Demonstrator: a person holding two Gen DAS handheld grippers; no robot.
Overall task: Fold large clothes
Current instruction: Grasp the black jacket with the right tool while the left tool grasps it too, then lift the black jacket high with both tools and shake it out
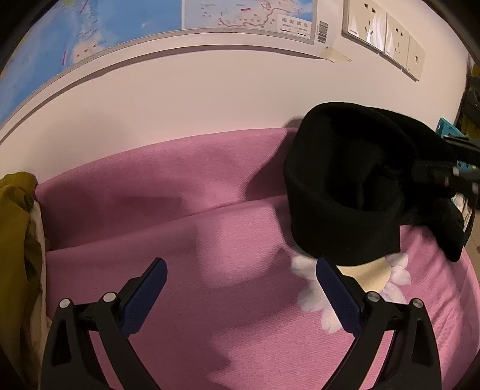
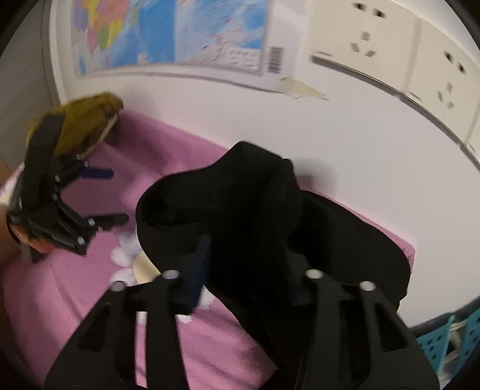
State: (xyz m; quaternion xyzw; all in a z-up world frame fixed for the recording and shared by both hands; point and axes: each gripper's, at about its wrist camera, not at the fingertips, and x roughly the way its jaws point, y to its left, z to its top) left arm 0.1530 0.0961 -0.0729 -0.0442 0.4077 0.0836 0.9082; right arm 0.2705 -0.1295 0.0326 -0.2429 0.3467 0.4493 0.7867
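The black garment (image 1: 345,186) lies bunched in a thick roll on the pink bedspread (image 1: 180,210), near the wall and toward the right of the left wrist view, its lower edge over a white flower print (image 1: 399,270) on the spread. In the right wrist view the same garment (image 2: 240,210) fills the middle, and the right claw (image 2: 255,264) is sunk into it: one blue pad (image 2: 201,264) shows against the cloth, while the other finger is lost in the black folds, so I cannot tell whether the pads are pressing on the fabric. That view is blurred.

The left claw (image 1: 240,270) hangs released above bare pink bedspread, both blue pads wide apart with nothing between them, just beside the garment's near edge. From the right wrist view it (image 2: 111,195) shows at the left, apart from the garment.

An olive-yellow garment (image 1: 15,240) is heaped at the far left end of the bed, cut off by the frame edge.

On the wall a map (image 1: 240,15) carries Chinese characters in a small inset box and a barcode (image 1: 321,31) at its corner; the writing is too small to read. Beside it sit white wall sockets (image 1: 384,36). A turquoise basket (image 2: 444,342) is partly visible at the lower right.
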